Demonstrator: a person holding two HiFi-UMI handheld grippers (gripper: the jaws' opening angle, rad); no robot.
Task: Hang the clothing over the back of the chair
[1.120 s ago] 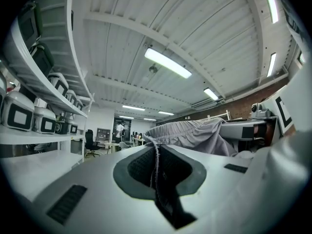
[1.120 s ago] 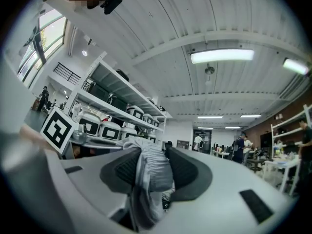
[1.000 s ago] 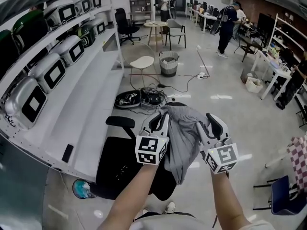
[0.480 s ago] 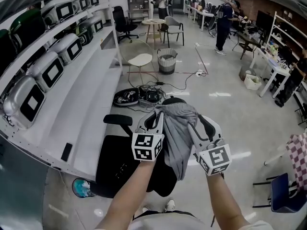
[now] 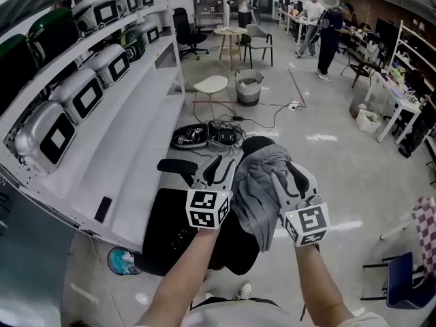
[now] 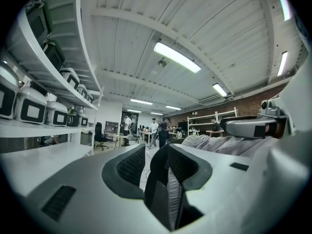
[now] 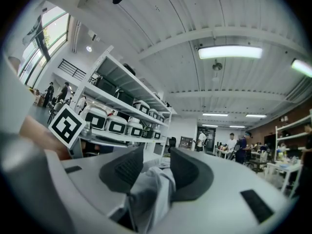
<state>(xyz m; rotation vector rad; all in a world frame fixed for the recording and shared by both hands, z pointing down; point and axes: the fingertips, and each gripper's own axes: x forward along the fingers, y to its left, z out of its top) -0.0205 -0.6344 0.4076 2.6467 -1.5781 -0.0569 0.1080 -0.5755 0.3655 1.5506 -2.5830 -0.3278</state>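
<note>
Hanging stage: grey clothing (image 5: 262, 193) bunched over chair (image 5: 177, 234), back mostly hidden.
Jaws of left gripper (image 5: 225, 163) just opened, empty; right gripper (image 5: 289, 174) wide, just narrowing, cloth loose between.

The left tongs (image 5: 219, 165), low and centre-left in the head view, and the right tongs (image 5: 289, 177) beside them are pale grey moulded shells with black ribbed pads. Each carries a white cube printed with black square markers at the rear. Bare forearms rise from a light grey top (image 5: 238, 316) at the bottom edge.
</note>
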